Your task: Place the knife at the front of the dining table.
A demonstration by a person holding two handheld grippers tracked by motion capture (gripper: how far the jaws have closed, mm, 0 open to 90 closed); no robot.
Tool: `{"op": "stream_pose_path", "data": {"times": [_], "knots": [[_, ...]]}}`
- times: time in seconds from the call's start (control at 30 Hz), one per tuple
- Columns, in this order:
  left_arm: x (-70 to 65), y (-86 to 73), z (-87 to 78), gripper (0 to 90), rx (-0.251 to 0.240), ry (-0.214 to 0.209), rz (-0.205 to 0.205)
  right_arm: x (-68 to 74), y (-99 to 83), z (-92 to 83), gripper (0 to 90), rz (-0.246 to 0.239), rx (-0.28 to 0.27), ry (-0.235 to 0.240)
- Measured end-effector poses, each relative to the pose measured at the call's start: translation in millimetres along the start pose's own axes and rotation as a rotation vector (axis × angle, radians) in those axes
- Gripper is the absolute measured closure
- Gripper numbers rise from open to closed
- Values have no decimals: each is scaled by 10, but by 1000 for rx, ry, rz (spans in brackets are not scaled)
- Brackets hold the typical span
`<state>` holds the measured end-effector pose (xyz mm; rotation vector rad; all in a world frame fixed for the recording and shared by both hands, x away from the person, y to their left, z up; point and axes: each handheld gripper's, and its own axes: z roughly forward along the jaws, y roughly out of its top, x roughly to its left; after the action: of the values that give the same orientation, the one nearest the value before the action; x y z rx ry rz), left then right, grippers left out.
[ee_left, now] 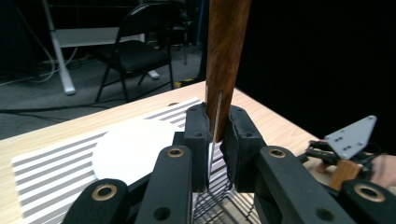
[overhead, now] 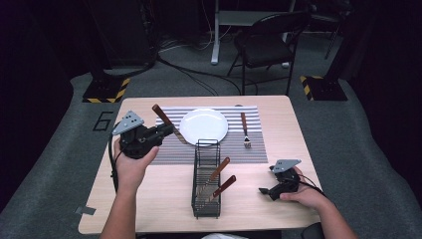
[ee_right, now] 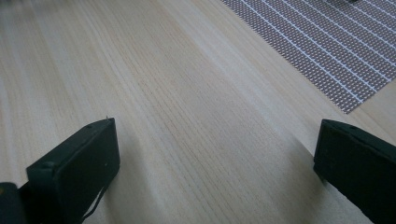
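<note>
From above, my left gripper [overhead: 161, 130] pinches a knife [overhead: 165, 121] beside the plate [overhead: 204, 126]. In its own view the jaws press on the handle [ee_left: 226, 56]. My right gripper [ee_right: 215, 172] rests on the table [ee_right: 187, 116], jaws spread. I judge the next move is to lay the knife on the mat [overhead: 249, 149], left of the plate.

Wooden-handled utensil [ee_left: 226, 56]: handle top cut off by the upper edge of the left gripper view; working end hidden behind the left gripper [ee_left: 215, 140], type not determinable.
Two wooden-handled pieces [overhead: 219, 179] in the wire caddy [overhead: 206, 199]: metal ends too small and obscured by mesh to identify.
Right gripper [ee_right: 215, 172]: jaw bases cut off by the lower edge of the right gripper view.
Striped placemat [ee_right: 327, 51]: cropped at the corner.
</note>
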<state>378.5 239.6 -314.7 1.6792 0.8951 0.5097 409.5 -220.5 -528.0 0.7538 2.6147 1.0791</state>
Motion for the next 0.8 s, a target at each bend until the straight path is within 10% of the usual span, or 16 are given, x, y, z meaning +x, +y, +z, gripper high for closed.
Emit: {"op": "stream_pose_path", "data": {"times": [0.8], "knots": [[369, -266, 198, 803, 80, 111, -76, 0, 0, 0, 0, 0, 0, 0]]}}
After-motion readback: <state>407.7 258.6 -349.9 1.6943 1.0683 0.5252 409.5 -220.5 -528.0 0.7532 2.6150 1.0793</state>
